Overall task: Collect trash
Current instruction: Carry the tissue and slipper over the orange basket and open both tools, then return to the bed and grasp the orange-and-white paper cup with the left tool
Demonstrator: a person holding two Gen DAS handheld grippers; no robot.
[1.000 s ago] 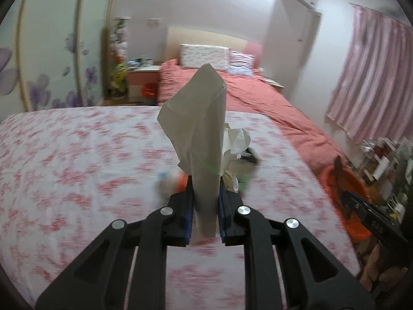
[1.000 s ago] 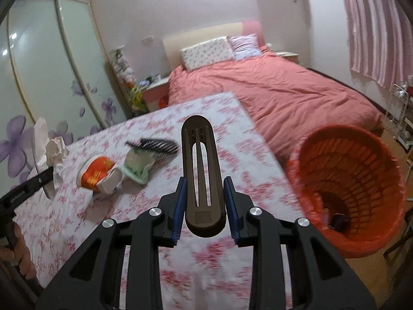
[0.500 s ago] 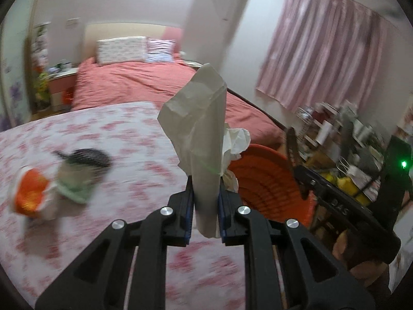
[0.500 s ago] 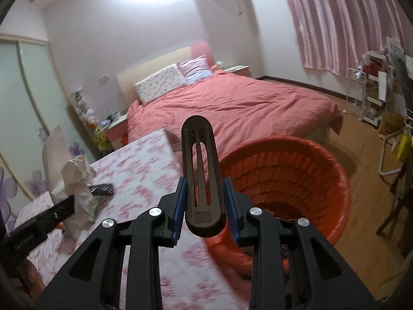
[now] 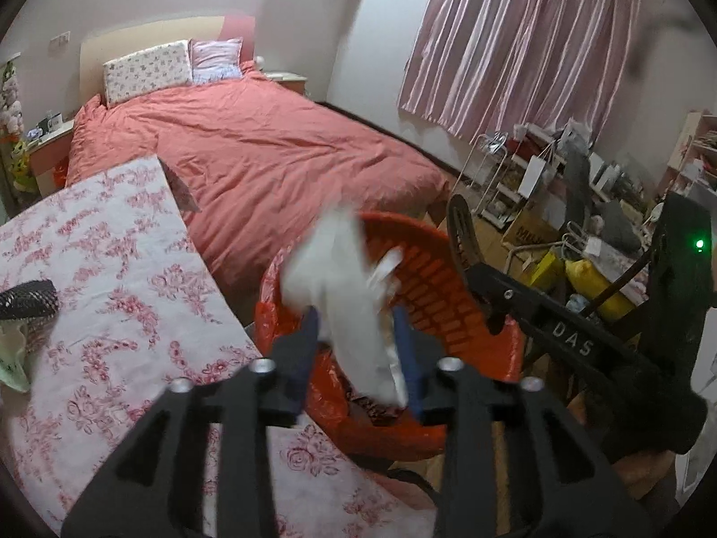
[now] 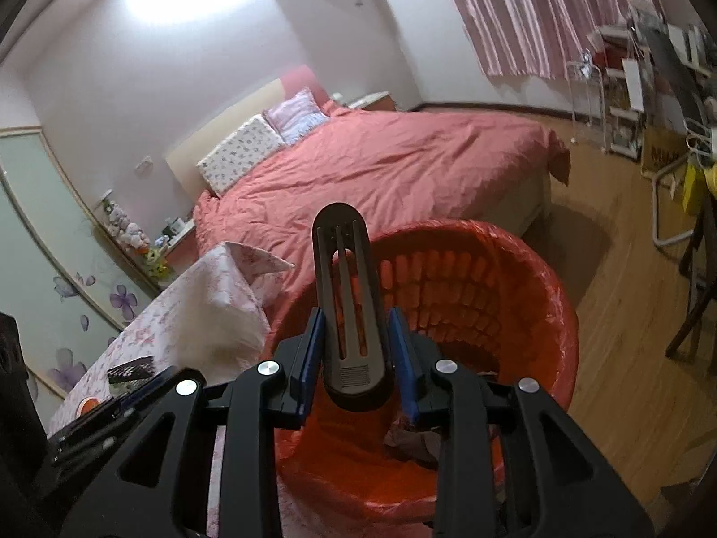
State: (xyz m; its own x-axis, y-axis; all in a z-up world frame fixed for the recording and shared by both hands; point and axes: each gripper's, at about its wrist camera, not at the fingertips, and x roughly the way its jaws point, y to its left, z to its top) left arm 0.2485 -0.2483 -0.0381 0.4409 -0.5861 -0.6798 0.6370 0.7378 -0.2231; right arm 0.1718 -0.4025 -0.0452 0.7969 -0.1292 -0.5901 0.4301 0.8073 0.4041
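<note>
table, floral cloth | black brush | floor: orange basket

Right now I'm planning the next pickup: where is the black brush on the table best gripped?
Probably across the bristled head of the black brush, coming from above with fingers straddling its narrow width. It lies flat on the floral table, long axis sideways, and its handle is out of view.

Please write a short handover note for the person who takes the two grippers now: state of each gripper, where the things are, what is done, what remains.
Left gripper: open, white tissue blurred between its fingers, over the orange trash basket.
Right gripper: jaws around the dark slotted plastic piece, above the same basket; some trash already lies inside.
Done: both items are at the basket.
Left: drop the plastic piece, then fetch the black brush and other bits on the floral table.
</note>
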